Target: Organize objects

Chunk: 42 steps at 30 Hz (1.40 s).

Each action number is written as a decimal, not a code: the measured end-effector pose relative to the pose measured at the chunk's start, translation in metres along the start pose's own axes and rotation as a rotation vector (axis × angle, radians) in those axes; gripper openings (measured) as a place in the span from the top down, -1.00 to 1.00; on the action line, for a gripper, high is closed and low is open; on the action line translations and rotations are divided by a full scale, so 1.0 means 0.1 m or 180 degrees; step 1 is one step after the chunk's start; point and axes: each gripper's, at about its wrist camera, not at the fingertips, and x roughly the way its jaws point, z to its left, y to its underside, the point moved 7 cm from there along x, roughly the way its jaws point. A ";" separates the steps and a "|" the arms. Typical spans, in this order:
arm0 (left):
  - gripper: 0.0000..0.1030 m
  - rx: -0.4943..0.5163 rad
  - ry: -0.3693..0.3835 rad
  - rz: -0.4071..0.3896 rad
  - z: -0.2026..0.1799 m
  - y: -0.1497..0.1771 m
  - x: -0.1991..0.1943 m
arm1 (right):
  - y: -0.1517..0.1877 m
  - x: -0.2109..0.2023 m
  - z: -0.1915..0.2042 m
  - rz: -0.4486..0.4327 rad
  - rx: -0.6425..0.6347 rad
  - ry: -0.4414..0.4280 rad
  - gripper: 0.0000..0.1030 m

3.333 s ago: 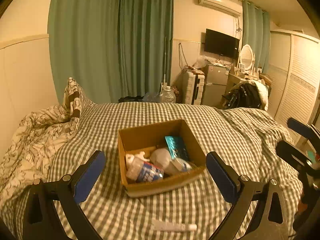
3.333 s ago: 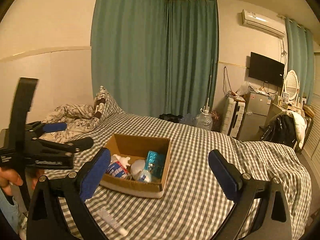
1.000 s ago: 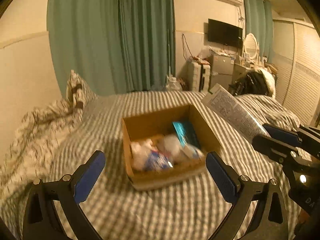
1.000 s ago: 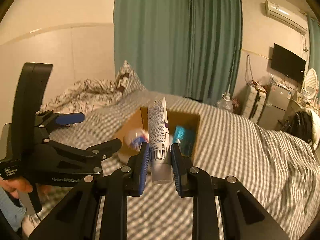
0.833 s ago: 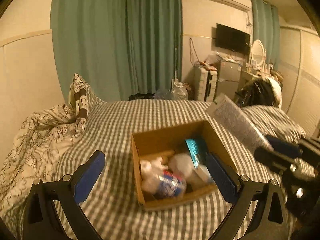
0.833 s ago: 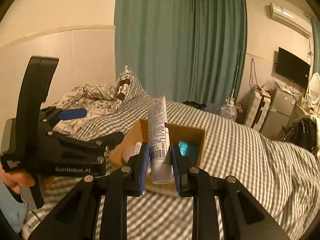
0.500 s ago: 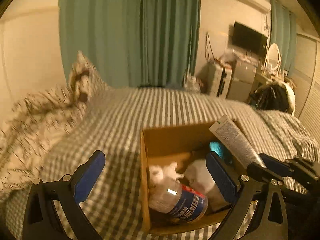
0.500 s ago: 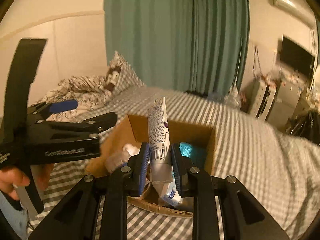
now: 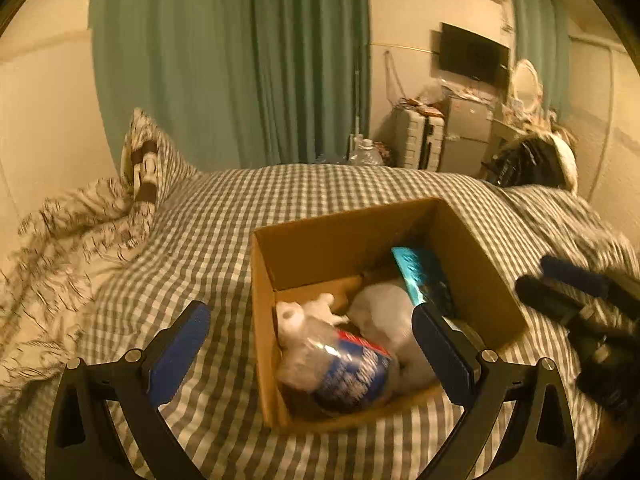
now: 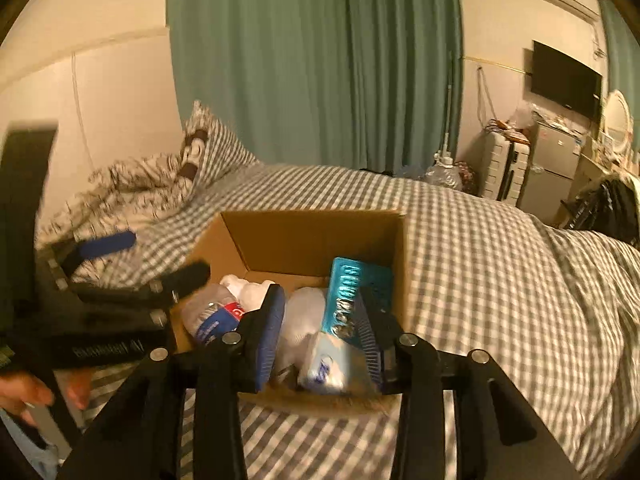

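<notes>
— While the right tool (image 10: pixel 320 336) hangs over the box's (image 10: pixel 312 236) near edge, what's it holding?
— Nothing; its jaws stand partly apart. A white tube (image 10: pixel 326 364) lies just below, inside the box.
— And the left tool (image 9: pixel 312 352)?
— Spread wide, empty, beside the bottle (image 9: pixel 340 372). The box sits on the bed (image 9: pixel 208 224).

box crowded in front, open behind

a bottle (image 9: pixel 348 376), a white bundle (image 9: pixel 384 312) and a teal packet (image 9: pixel 424 280) fill the cardboard box's (image 9: pixel 480 264) near half; its far corner shows bare floor, and the checked bed (image 9: pixel 208 248) lies open around it.
</notes>
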 end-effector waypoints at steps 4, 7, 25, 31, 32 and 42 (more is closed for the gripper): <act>-1.00 0.0046 -0.0108 -0.0123 -0.11 0.09 -0.43 | -0.02 -0.51 -0.11 -0.0090 0.0013 0.0149 0.01; -1.00 -0.0025 -0.0013 -0.0207 -0.26 0.21 -0.93 | 0.03 -1.02 -0.19 -0.0233 0.0074 0.0396 -0.16; -1.00 -0.0360 -0.0100 -0.0777 -0.61 0.41 -1.72 | 0.42 -1.98 -0.47 -0.0782 0.0052 0.0612 -0.85; -1.00 -0.0284 -0.0152 -0.0644 -0.64 0.52 -1.51 | 0.52 -1.76 -0.50 -0.0746 -0.0051 0.0604 -0.85; -1.00 -0.0295 -0.0155 -0.0626 -0.64 0.54 -1.48 | 0.52 -1.74 -0.50 -0.0744 -0.0059 0.0602 -0.85; -1.00 -0.0535 -0.0215 -0.0762 -0.53 0.59 -1.59 | 0.53 -1.70 -0.52 -0.0712 -0.0068 0.0693 -0.87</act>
